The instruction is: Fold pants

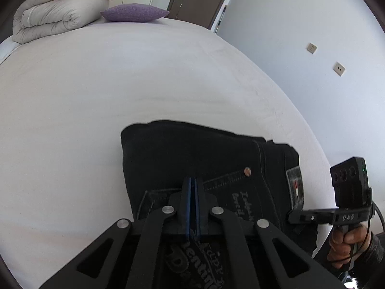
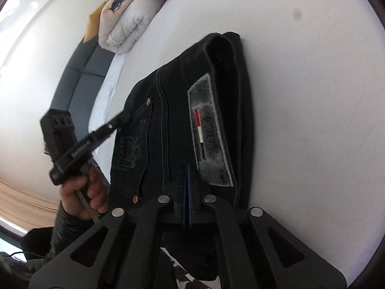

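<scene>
Black jeans [image 1: 192,154] lie folded into a compact block on the white bed [image 1: 108,84], back pocket and grey waistband patch [image 2: 211,125] facing up. My left gripper [image 1: 193,180] hovers over the pocket area, its blue pads pressed together with no cloth between them. In the right wrist view the left gripper [image 2: 125,116] has its tip at the pocket edge of the jeans [image 2: 173,91]. My right gripper [image 2: 186,168] is shut too, just below the patch, nothing visible between its pads. From the left wrist view the right gripper [image 1: 292,216] sits at the waistband end.
A rolled duvet [image 1: 53,16] and a purple pillow [image 1: 134,12] lie at the far end of the bed. A wall with sockets [image 1: 339,68] runs along the right side. A dark padded headboard [image 2: 79,82] stands behind the duvet. A hand [image 2: 84,187] holds each gripper handle.
</scene>
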Demonstrator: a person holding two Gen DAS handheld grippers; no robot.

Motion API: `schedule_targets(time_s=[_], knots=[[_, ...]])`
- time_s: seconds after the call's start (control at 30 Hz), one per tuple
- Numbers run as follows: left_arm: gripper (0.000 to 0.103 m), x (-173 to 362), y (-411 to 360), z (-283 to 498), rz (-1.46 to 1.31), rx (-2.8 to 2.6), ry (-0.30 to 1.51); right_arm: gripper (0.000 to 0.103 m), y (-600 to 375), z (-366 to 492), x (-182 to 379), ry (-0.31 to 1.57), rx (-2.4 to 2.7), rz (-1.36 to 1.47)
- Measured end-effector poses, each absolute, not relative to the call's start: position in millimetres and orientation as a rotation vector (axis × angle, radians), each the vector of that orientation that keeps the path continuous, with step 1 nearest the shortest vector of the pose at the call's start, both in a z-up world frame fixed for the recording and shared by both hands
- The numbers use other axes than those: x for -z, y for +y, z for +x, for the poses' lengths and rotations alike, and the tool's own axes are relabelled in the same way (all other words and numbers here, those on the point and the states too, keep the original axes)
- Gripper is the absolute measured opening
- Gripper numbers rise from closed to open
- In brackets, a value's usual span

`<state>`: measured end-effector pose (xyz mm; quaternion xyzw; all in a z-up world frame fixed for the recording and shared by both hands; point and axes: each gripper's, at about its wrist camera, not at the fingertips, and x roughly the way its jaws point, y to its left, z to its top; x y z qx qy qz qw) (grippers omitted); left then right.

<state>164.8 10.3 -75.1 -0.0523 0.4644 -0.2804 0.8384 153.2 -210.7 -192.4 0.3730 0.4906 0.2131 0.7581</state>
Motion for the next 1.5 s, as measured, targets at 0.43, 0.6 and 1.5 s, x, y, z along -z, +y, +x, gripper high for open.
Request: schedule_targets(time_s=[0.43, 0.6, 1.5], knots=[[0.001, 100, 17, 52, -0.026, 0.578, 0.877, 0.0, -218, 113, 192, 0.905, -0.494, 0.722], [0.002, 98, 11, 66, 0.026, 0.546, 0.888, 0.002, -222, 103, 182, 0.864, -0.477, 0.697], [0.068, 90, 29, 152, 0.01, 0.466, 1.041, 0.072, -227, 174, 176, 1.12, -0.399, 0.804]])
